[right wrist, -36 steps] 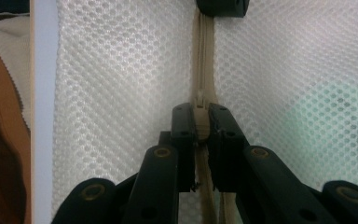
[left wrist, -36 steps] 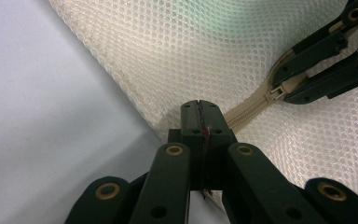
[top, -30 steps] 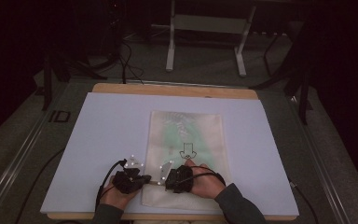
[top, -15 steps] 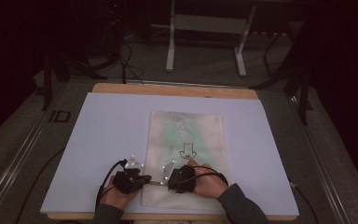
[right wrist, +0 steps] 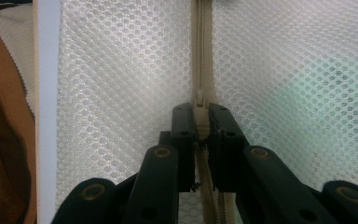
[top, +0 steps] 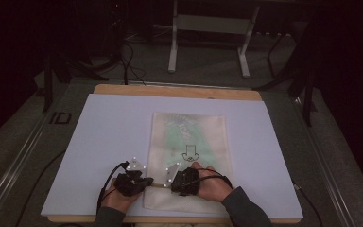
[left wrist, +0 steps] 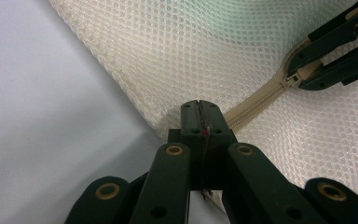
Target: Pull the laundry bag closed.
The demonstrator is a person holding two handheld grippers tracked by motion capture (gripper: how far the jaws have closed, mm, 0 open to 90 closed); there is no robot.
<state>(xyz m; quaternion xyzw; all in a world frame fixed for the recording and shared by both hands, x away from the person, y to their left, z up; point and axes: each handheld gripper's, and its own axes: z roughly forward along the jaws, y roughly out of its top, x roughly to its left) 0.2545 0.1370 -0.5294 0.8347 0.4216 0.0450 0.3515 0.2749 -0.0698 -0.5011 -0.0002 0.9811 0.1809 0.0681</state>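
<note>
Looking down, I see the desk point(top: 113, 127) carrying a mesh bag point(top: 189, 137) at its near middle. My left gripper point(left wrist: 199, 109) has its jaws closed on the bag's corner beside the zipper point(left wrist: 256, 95). My right gripper point(right wrist: 200, 119) has its jaws clamped on the zipper slider point(right wrist: 199, 105).

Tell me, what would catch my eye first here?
A cream mesh zip bag lies flat on the pale sheet covering the wooden table. At its near end, the right gripper closes its black fingers on the beige zipper slider, while the left gripper pinches the bag's corner beside the zip.
</note>
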